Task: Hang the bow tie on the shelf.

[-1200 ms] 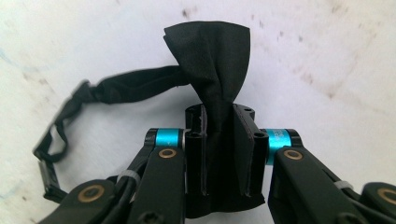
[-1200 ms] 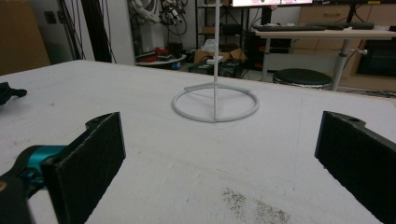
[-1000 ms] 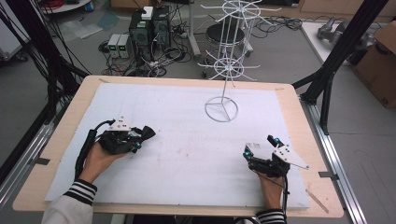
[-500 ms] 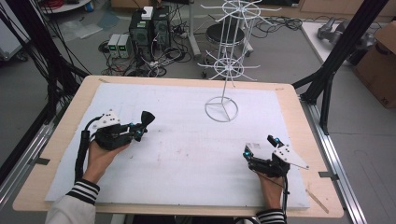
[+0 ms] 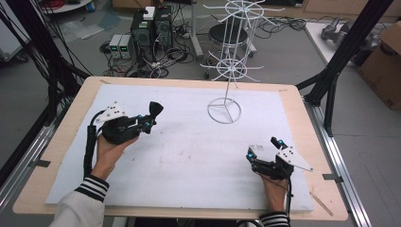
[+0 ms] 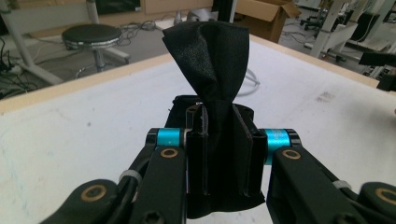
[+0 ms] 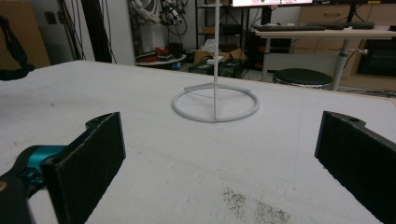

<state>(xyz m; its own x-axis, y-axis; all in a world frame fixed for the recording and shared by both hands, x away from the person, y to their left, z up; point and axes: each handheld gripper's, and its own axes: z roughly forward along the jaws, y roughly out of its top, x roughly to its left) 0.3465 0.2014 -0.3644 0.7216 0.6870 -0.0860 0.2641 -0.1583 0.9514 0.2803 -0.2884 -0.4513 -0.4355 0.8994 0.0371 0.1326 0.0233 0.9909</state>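
Lifted since 1 s ago: left gripper (image 5: 150, 115) now off the mat (image 5: 179, 156), jaws clamped on black cloth (image 6: 215, 60), its bunched end sticking out past the tips toward 2 o'clock. Right gripper (image 5: 263, 150) unmoved at 5 o'clock, jaws wide apart, nothing between. Wire stand (image 5: 224, 109) at 12.

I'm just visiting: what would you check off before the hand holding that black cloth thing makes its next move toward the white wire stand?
1. Left claw shut on the black cloth: ok, both jaws press it.
2. Cloth clear of the table: ok, the high view shows it raised above the white mat.
3. Loop for hanging on the cloth: cannot tell, it is bunched up.
4. White wire stand upright on its ring base: ok.
5. Path from cloth to stand free: ok, bare mat between them.
6. Right claw out of the way: ok, open, holding nothing, near the table's front edge.
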